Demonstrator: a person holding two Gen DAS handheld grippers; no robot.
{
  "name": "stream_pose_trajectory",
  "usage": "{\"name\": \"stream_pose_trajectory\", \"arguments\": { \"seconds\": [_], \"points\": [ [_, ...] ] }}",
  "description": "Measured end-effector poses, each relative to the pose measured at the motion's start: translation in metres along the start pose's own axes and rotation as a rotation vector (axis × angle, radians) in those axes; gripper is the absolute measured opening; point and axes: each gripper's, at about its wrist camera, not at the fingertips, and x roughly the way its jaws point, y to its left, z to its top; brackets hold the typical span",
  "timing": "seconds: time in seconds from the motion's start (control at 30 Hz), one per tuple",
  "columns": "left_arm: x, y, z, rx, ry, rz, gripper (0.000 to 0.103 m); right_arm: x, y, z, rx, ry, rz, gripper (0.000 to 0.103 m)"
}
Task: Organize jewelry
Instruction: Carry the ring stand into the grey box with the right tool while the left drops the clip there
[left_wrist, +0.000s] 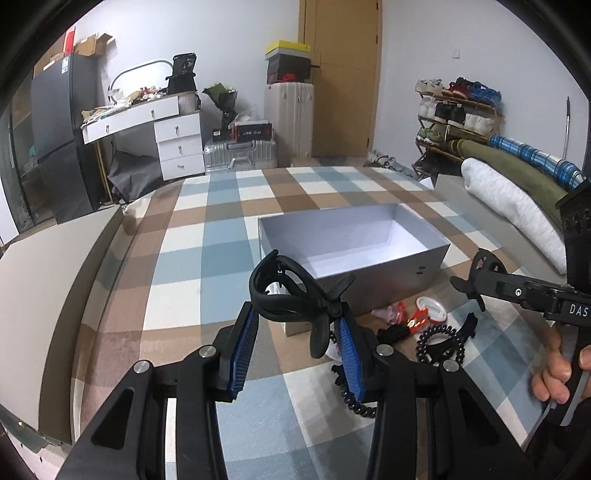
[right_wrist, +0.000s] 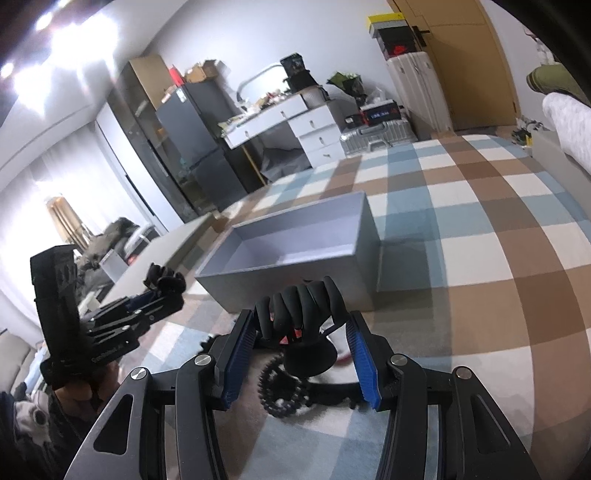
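My left gripper is shut on a black claw hair clip and holds it above the checked bedspread, just in front of the open grey box. My right gripper is shut on another black claw hair clip, also near the box's front wall. Below lie a black spiral hair tie, a red-and-white piece, a white ring-shaped item and a pink item. The box looks empty inside.
The checked bedspread covers the bed. Rolled blankets lie on the right. A white desk with drawers, suitcases, a shoe rack and a door stand beyond the bed.
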Motion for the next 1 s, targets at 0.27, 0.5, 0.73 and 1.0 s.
{"name": "stream_pose_trajectory", "arguments": {
  "seconds": [0.27, 0.5, 0.73, 1.0],
  "points": [
    [0.001, -0.004, 0.011, -0.012, -0.035, -0.019, 0.036, 0.002, 0.010, 0.012, -0.027, -0.027, 0.017, 0.050],
    [0.017, -0.014, 0.023, -0.015, -0.034, -0.044, 0.036, 0.012, 0.011, 0.029, -0.008, -0.023, 0.035, 0.050],
    [0.029, -0.023, 0.028, 0.003, -0.023, -0.028, 0.036, 0.029, 0.011, 0.042, 0.009, -0.009, 0.039, 0.050],
    [0.044, -0.027, 0.032, 0.003, -0.004, -0.007, 0.036, 0.042, 0.003, 0.051, 0.065, -0.001, 0.034, 0.050]
  ]
}}
